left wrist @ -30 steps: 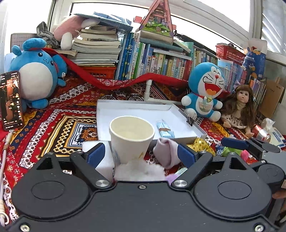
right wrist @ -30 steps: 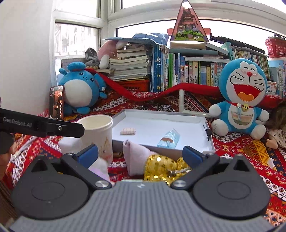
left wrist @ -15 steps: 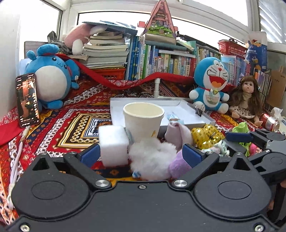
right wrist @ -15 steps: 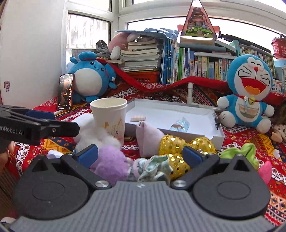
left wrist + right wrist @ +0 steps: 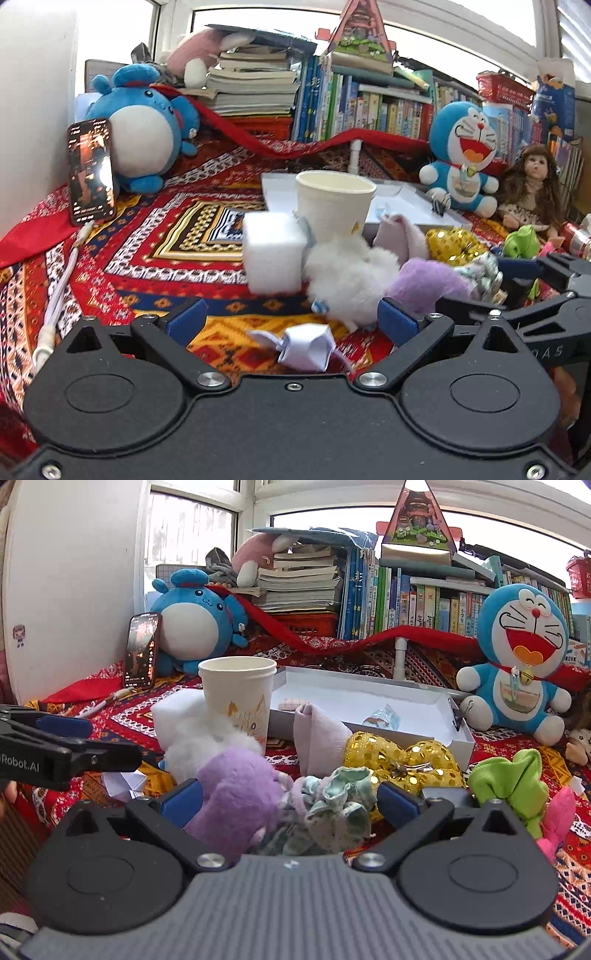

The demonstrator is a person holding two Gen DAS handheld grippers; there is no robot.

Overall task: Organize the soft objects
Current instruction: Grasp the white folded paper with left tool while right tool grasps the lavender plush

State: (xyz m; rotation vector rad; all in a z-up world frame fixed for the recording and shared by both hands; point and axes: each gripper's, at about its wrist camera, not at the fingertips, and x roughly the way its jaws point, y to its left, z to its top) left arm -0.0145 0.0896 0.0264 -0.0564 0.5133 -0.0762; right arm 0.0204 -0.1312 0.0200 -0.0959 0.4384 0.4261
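Nearest the left tongs (image 5: 291,319) lies a crumpled white paper (image 5: 304,345), loose on the patterned cloth (image 5: 147,258) between blue pads that stand wide apart and touch nothing. A second ago those pads were narrower and close in by the cup (image 5: 334,206); since then the hand has drawn back and sunk, bringing the paper into view. The right tongs (image 5: 290,799) are also apart, framing the purple plush (image 5: 236,794) and a pale green scrunchie (image 5: 332,805) without pressing either; they too have backed off.

Beyond sit the white fluff (image 5: 347,269) and foam block (image 5: 273,254), touching, then a mauve cloth (image 5: 319,738), gold sequin piece (image 5: 399,755) and green scrunchie (image 5: 513,779).

Farther back, the tray (image 5: 424,698) holds only two small bits. Nothing is held, so sorting has likely barely begun, with a pickup next.
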